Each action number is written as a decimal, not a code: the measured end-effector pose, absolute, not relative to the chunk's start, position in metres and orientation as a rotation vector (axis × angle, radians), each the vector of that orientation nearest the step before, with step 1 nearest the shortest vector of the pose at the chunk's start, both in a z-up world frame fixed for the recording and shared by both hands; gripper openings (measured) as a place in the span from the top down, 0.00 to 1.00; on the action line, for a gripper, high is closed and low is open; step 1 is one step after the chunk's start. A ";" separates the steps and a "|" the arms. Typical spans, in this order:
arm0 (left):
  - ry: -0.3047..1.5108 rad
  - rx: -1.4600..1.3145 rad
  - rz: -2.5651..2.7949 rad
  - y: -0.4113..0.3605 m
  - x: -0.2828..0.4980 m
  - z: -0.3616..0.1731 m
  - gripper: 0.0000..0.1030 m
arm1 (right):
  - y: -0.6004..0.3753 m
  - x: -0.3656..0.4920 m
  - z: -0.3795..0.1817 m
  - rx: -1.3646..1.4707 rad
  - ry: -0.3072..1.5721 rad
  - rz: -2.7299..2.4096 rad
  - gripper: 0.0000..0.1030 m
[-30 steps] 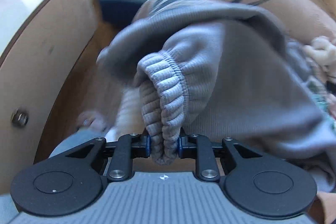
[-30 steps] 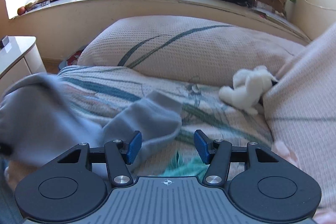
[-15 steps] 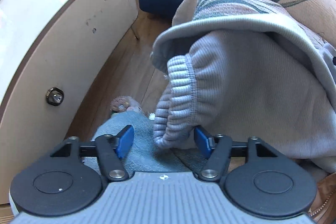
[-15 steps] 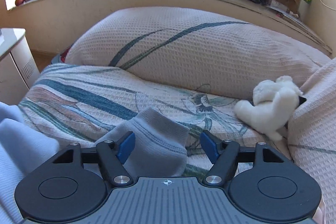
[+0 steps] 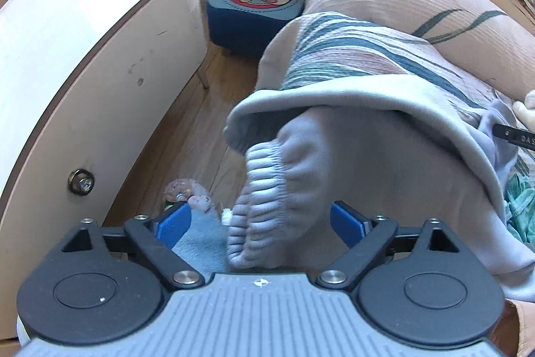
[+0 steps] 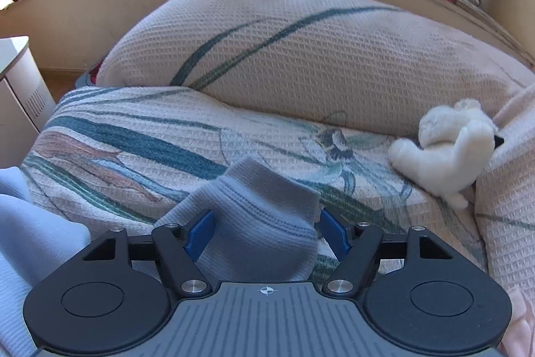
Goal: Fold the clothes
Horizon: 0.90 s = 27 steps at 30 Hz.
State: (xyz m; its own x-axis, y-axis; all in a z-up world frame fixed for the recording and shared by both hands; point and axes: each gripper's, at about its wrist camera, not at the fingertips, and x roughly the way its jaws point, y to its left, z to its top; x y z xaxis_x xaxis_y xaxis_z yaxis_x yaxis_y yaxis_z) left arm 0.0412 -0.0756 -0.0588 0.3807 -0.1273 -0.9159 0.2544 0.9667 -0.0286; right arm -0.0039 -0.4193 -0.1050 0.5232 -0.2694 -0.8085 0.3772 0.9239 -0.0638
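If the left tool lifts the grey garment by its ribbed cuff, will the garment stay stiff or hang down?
Probably it hangs down: the grey garment already sags in soft folds over the bed edge. The ribbed cuff looks thick and stretchy, so likely easy to pinch. It seems bulky, so fairly heavy for cloth.

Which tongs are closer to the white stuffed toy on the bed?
Right. The right tongs sit open around a grey garment corner, with the stuffed toy just beyond. The left tongs are at the bed's edge, over the ribbed cuff.
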 end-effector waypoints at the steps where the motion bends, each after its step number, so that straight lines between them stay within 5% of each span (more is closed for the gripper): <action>1: 1.155 0.128 -0.248 -0.078 0.041 -0.058 0.09 | -0.421 -0.004 -0.105 0.149 0.950 -0.387 0.26; 3: 1.153 0.137 -0.257 -0.084 0.041 -0.059 0.08 | -0.422 -0.005 -0.103 0.178 0.961 -0.383 0.17; 14: 1.128 0.171 -0.290 -0.101 0.043 -0.059 0.07 | -0.420 -0.019 -0.077 0.198 0.874 -0.378 0.13; 23: 1.091 0.169 -0.257 -0.099 0.058 -0.052 0.07 | -0.429 -0.011 -0.091 0.232 0.914 -0.374 0.13; 27: 1.088 0.160 -0.231 -0.092 0.065 -0.051 0.07 | -0.430 -0.002 -0.109 0.245 0.968 -0.373 0.22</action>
